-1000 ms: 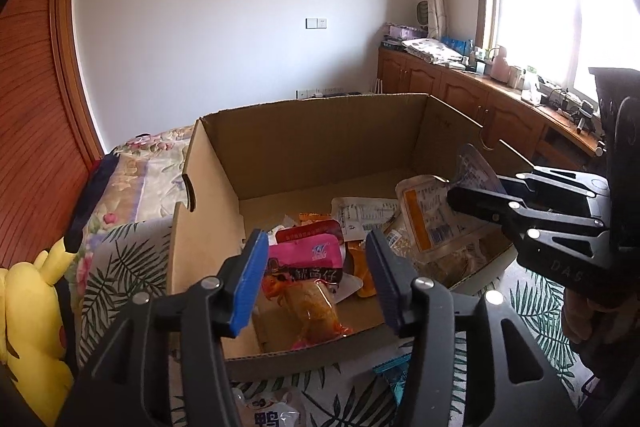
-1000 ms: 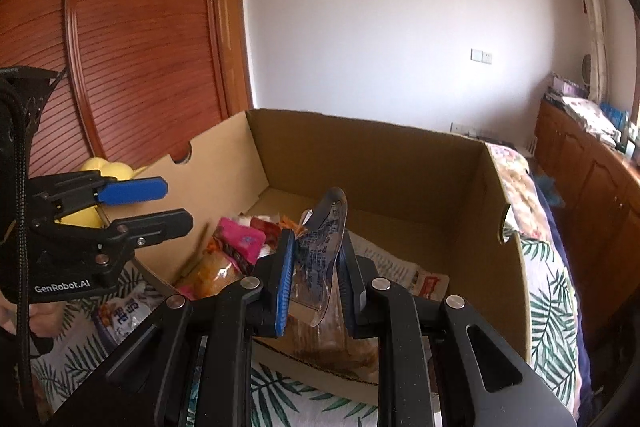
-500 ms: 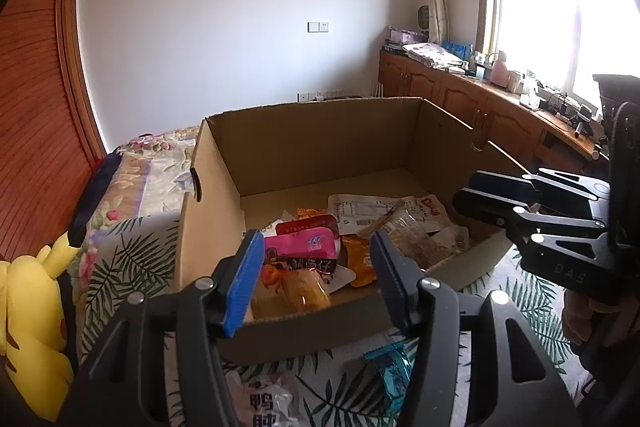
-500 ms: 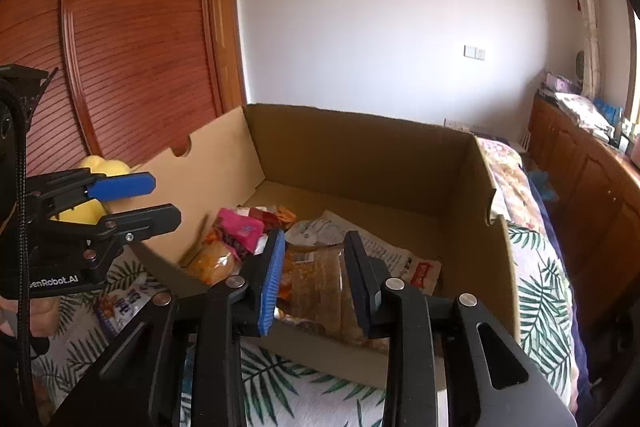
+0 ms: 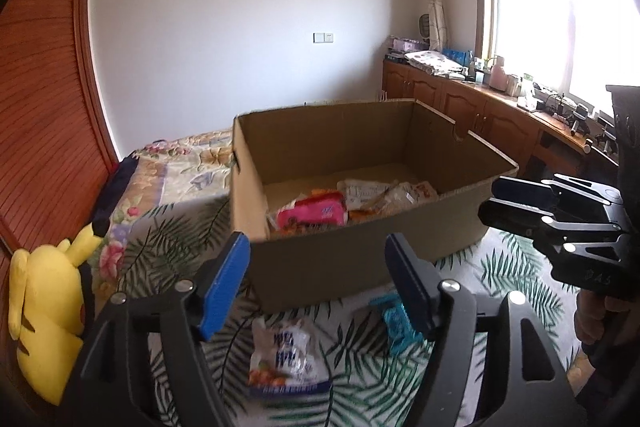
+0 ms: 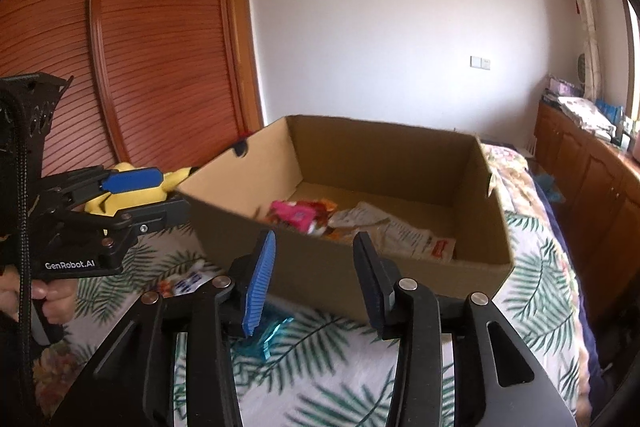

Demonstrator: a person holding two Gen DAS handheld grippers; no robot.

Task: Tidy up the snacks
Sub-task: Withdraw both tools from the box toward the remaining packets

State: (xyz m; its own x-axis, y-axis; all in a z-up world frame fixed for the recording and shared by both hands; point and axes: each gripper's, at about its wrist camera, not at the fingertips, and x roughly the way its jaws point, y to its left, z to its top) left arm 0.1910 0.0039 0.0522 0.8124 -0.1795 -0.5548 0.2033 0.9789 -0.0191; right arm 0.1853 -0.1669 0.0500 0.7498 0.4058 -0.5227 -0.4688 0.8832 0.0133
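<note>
Left wrist view: my left gripper (image 5: 318,285) wide, empty; right gripper (image 6: 314,277) jaws just opening, empty. Several snacks in cardboard box (image 5: 360,263); white packet (image 5: 286,355), blue packet (image 5: 396,319) left on bedspread (image 5: 176,247).

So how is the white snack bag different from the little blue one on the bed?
The white snack bag looks bigger and puffier, with blue writing; the blue packet looks smaller and shiny teal. The white one shows whole; a gripper finger partly hides the blue one. Both lie on the leafy bedspread, outside the cardboard box.
</note>
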